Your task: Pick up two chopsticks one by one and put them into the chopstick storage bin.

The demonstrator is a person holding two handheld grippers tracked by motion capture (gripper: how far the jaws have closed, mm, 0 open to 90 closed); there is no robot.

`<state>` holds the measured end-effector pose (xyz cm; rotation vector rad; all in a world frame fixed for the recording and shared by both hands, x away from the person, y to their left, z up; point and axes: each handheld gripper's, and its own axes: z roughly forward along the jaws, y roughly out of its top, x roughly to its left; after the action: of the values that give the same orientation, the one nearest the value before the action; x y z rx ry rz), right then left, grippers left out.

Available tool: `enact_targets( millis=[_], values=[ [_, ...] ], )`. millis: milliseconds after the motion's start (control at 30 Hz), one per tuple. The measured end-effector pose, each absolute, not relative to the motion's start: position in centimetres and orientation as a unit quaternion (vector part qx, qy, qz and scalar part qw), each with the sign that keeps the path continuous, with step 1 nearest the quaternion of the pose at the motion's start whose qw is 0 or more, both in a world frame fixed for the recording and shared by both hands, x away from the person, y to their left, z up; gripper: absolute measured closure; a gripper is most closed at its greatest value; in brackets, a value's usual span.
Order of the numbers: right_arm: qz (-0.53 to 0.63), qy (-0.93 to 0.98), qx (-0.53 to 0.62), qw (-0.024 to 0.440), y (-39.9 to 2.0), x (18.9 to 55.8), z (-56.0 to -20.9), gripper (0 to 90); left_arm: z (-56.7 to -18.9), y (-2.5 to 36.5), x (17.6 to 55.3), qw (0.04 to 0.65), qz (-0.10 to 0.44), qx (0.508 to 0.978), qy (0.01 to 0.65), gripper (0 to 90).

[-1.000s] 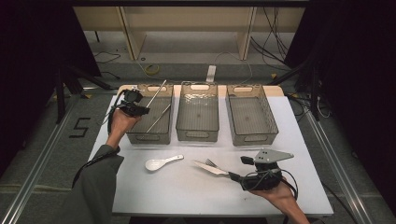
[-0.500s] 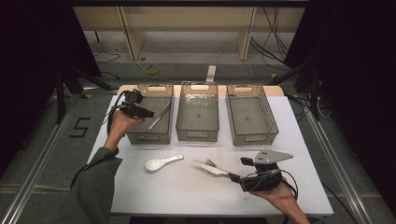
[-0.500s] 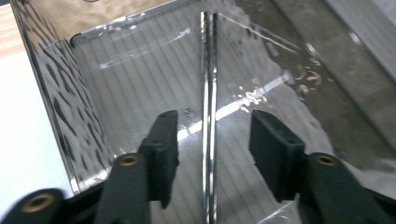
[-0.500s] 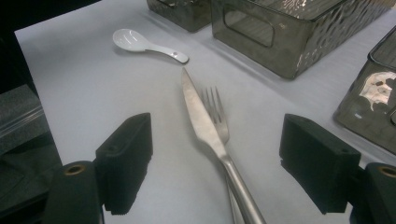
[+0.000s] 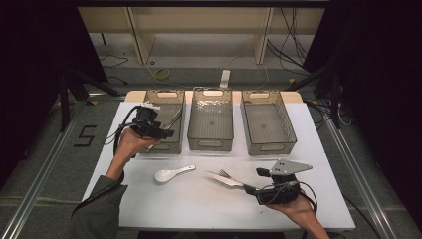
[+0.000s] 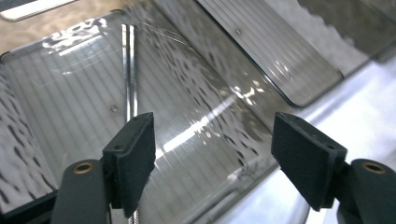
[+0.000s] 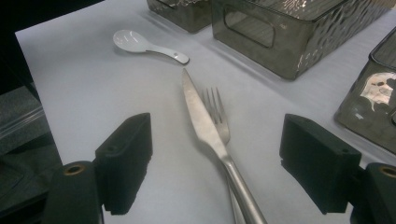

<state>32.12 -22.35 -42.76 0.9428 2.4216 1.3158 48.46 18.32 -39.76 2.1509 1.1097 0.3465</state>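
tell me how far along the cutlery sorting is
Done: chopsticks lie in the left bin. In hand: nothing; the left gripper, over that bin, has just been opening, with nothing between its jaws. The right gripper is open around the knife and fork, not gripping. Left: knife, fork and white spoon on the table.

grey sleeve [image 5: 97, 209], blk tools, grey plate [image 5: 290, 166]
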Motion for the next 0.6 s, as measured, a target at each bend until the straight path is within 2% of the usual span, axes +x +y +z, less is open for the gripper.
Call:
enact_targets(
  millis=[600],
  values=[
    [0.451,0.823,0.323,0.12,-22.4,32.1,-42.9,26.5,-40.0,16.9,44.9,0.348,0.114,0.854,0.37,19.5]
  ],
)
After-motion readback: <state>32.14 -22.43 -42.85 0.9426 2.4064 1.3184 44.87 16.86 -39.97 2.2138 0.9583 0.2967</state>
